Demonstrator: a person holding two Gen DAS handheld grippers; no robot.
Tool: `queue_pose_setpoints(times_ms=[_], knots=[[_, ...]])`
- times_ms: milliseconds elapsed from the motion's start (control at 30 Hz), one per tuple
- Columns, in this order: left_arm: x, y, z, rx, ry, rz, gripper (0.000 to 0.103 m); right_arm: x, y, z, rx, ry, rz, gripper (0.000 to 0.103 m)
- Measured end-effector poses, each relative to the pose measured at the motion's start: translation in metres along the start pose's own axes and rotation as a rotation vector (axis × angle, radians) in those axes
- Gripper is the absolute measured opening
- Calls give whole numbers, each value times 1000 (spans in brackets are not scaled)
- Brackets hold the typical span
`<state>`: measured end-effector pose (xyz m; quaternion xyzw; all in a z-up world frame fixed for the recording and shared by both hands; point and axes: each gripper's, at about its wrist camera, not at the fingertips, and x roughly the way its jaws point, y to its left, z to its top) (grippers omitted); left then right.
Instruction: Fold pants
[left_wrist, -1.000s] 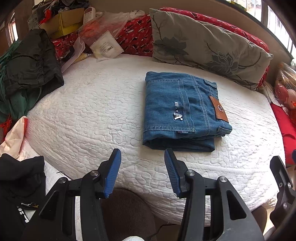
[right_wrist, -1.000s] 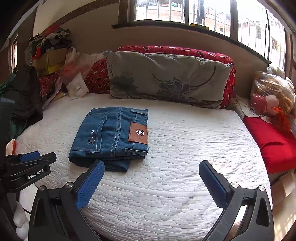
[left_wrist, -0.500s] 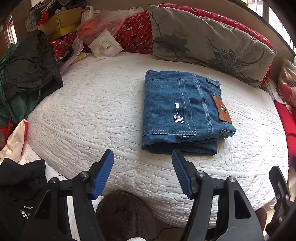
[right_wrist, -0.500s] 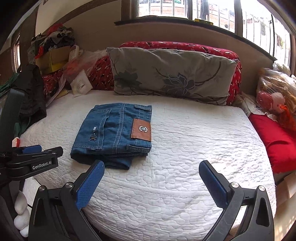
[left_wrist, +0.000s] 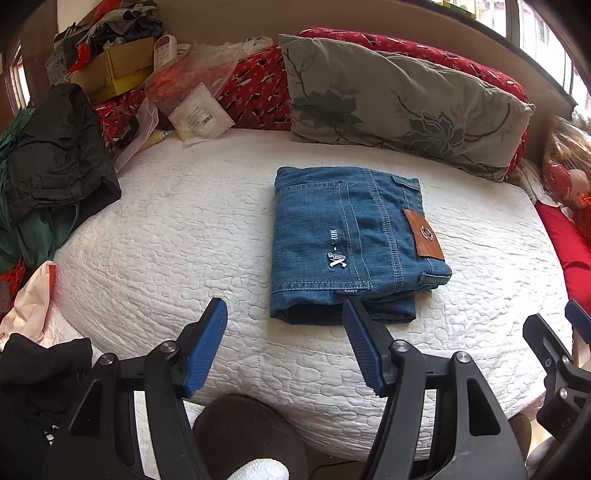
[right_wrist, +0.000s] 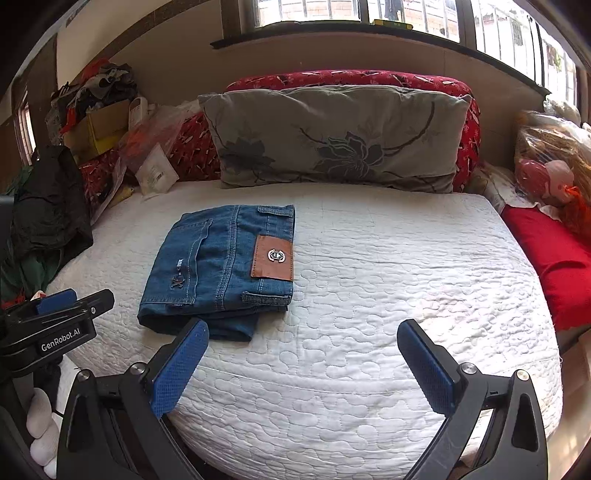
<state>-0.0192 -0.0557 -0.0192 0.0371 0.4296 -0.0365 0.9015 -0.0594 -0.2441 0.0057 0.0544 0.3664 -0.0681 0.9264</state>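
The blue denim pants (left_wrist: 347, 243) lie folded into a compact rectangle on the white quilted bed (left_wrist: 184, 240), brown leather patch up. They also show in the right wrist view (right_wrist: 221, 266). My left gripper (left_wrist: 284, 321) is open and empty, at the bed's near edge just in front of the pants. My right gripper (right_wrist: 303, 339) is open wide and empty, near the bed's front edge, to the right of the pants. Neither gripper touches the pants.
A grey flowered pillow (right_wrist: 332, 140) leans on a red cushion at the back. Dark clothes (left_wrist: 55, 155), a cardboard box and plastic bags (left_wrist: 184, 85) pile at the left. A red cushion (right_wrist: 546, 254) and bagged items sit at the right.
Both grippers have pulled back and risen a little from the pants. The left gripper has opened wider. The pants have not moved.
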Motion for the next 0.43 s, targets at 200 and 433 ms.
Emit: queue_pose_setpoints(times_ms=[200, 433], knots=[[-2, -5, 0, -11, 5, -51, 65, 1, 1, 1, -15, 4, -10, 103], [-7, -15, 1, 22, 8, -65, 65, 7, -7, -5, 8, 41, -12, 103]])
